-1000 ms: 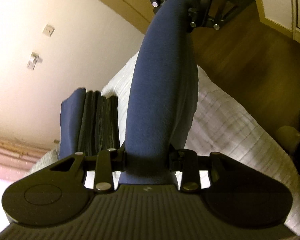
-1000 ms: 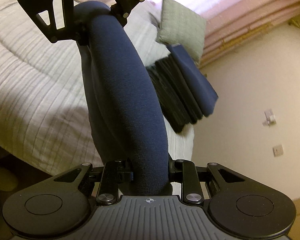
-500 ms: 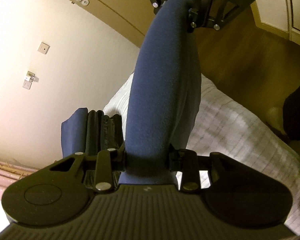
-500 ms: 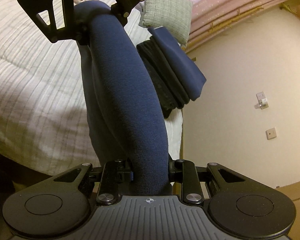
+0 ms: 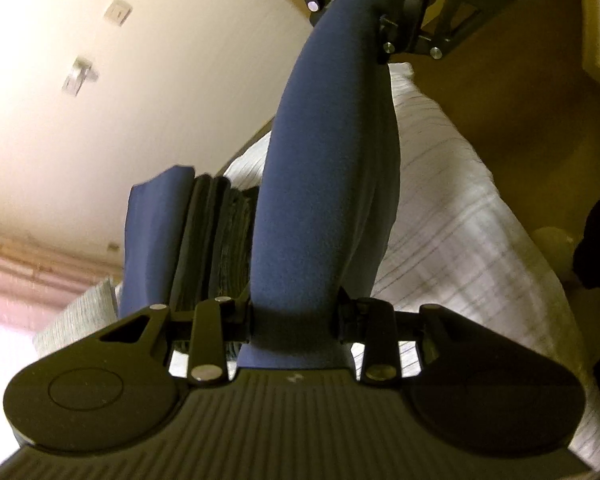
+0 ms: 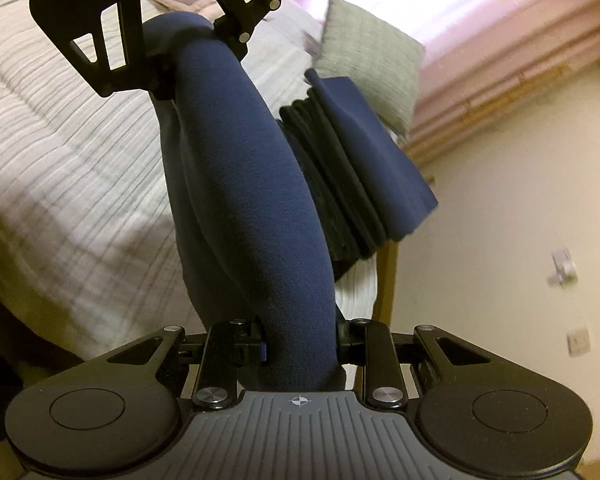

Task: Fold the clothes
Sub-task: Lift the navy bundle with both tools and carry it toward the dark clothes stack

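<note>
With both the left gripper [image 5: 296, 320] and right gripper [image 6: 300, 340] clenched on the navy garment [image 5: 324, 184] stretched above the bed [image 5: 460, 240], keep it taut and level near the folded stack [image 6: 356, 176]

A folded garment [image 5: 324, 168] stretched between the left hand-held gripper [image 5: 296, 320] and the right hand-held gripper [image 6: 300, 344], held above the bed [image 6: 60, 168]. Beside it, a stack of folded clothes [image 6: 352, 172] rested on the bed near its edge, with a pillow [image 6: 372, 68] just behind the stack.
</note>
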